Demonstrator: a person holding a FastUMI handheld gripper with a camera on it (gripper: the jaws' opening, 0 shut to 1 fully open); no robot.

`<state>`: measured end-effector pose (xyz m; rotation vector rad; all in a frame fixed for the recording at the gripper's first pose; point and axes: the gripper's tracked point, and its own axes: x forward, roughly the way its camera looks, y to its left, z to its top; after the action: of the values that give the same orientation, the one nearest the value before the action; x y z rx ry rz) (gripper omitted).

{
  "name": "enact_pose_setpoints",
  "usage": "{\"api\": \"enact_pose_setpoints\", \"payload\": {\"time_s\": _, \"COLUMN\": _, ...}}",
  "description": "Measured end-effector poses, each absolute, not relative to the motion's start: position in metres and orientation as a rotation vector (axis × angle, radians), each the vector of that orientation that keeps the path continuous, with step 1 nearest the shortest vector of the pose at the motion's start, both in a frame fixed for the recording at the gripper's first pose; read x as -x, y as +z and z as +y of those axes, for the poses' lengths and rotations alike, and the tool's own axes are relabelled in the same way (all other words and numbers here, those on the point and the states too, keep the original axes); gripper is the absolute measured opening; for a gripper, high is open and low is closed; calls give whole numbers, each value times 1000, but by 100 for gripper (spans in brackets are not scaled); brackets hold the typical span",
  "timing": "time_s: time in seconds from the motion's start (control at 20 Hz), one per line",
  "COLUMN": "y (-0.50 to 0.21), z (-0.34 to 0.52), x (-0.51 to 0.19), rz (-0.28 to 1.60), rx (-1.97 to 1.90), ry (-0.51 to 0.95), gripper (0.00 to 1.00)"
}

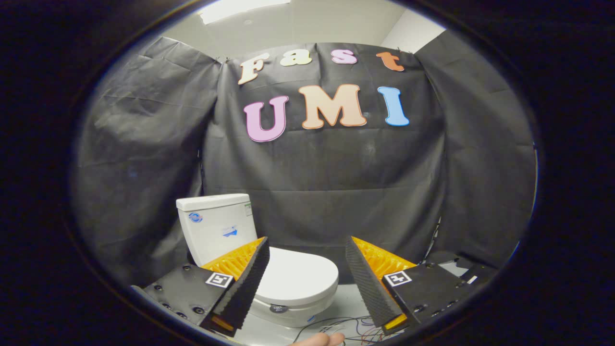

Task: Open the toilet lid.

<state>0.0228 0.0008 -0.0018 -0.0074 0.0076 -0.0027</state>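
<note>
- the booth's black cloth wall (336, 163) hangs creased and draped behind everything i can see, with a strip of pale ceiling (307, 24) and a bright light panel (240, 7) above it.
- the white toilet (269, 269) stands on the pale floor (346, 298), close against the cloth wall, angled so its front points toward my right finger.
- its tank (216, 230) rises upright at the back, beyond my left finger, with a few small stickers on its face that i cannot make out.
- the toilet lid (298, 276) lies flat and closed over the bowl, just ahead of my fingers and partly hidden behind the left one.
- my gripper (307, 264) hovers in front of the toilet with its fingers spread wide; nothing sits between them and neither one touches the lid.
- each finger carries a small square marker on its base, the left marker (219, 279) and the right marker (398, 278).
- thin loose wires (331, 324) trail over the floor at the foot of the bowl, between the fingers.
- a fingertip of a person's hand (319, 340) pokes in just below those wires.
</note>
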Motion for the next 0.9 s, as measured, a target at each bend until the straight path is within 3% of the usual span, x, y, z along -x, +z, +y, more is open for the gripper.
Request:
{"api": "enact_pose_setpoints", "payload": {"time_s": 0.5, "y": -8, "z": 13, "x": -78, "rz": -13, "rx": 30, "ry": 9, "gripper": 98}}
{"api": "enact_pose_setpoints", "payload": {"time_s": 0.9, "y": -52, "z": 38, "x": -96, "rz": 94, "rx": -23, "ry": 20, "gripper": 99}}
